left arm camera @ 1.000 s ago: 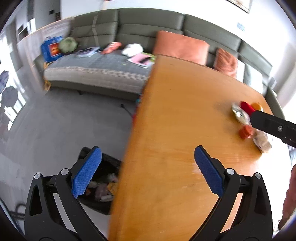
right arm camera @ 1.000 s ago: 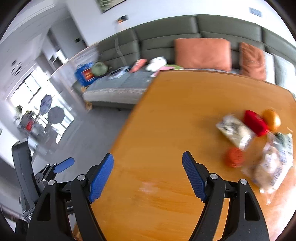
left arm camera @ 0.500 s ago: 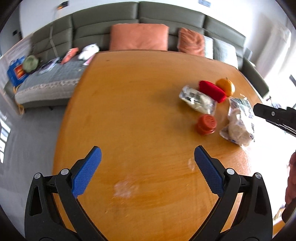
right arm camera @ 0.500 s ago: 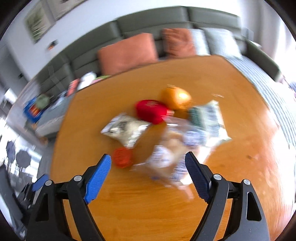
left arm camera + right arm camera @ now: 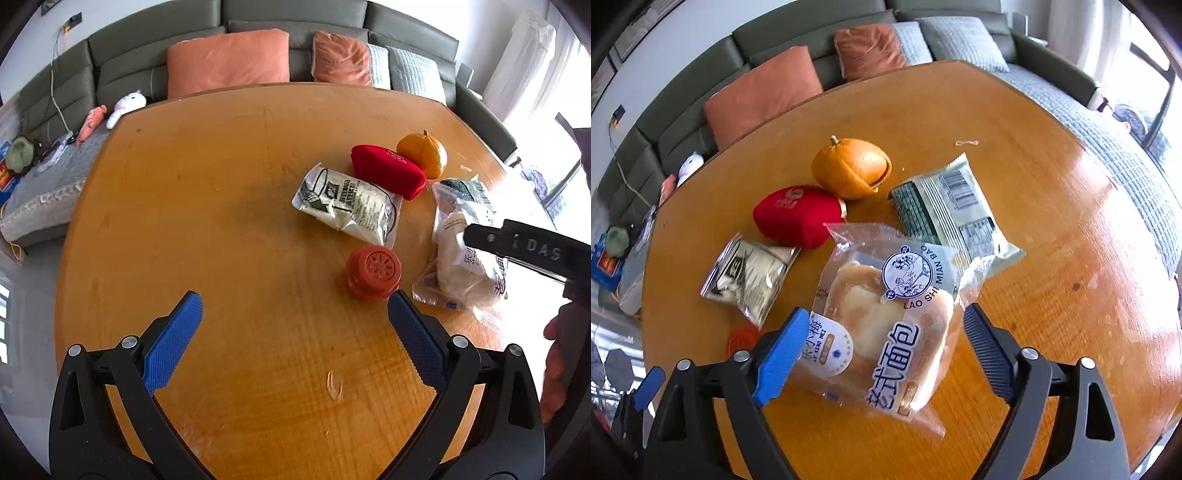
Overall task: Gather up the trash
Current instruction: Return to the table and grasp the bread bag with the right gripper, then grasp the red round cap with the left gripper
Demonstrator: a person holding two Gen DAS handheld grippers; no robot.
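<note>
Jaws on the right gripper (image 5: pixel 882 350) are opening, spread wide on either side of a bread bag (image 5: pixel 886 325) that lies between the 2 blue pads; the left pad looks close against the bag's edge, the right pad stands just clear of it, and I cannot tell if either one touches. The left gripper (image 5: pixel 291 332) stands wide with nothing between its pads, over bare wood of the table (image 5: pixel 207 206), with an orange lid (image 5: pixel 373 272) just beyond its right finger.

All the litter sits together on the far right part of the table. The bread bag lies flat, its upper end overlapping a green and white wrapper (image 5: pixel 956 210). Beside it to the left is a silver packet (image 5: pixel 750 277), and behind that a red pouch (image 5: pixel 801 214) touching a small orange pumpkin (image 5: pixel 851 168). A sofa (image 5: pixel 155 62) with 2 orange cushions (image 5: pixel 229 59) runs along the far side of the table.
</note>
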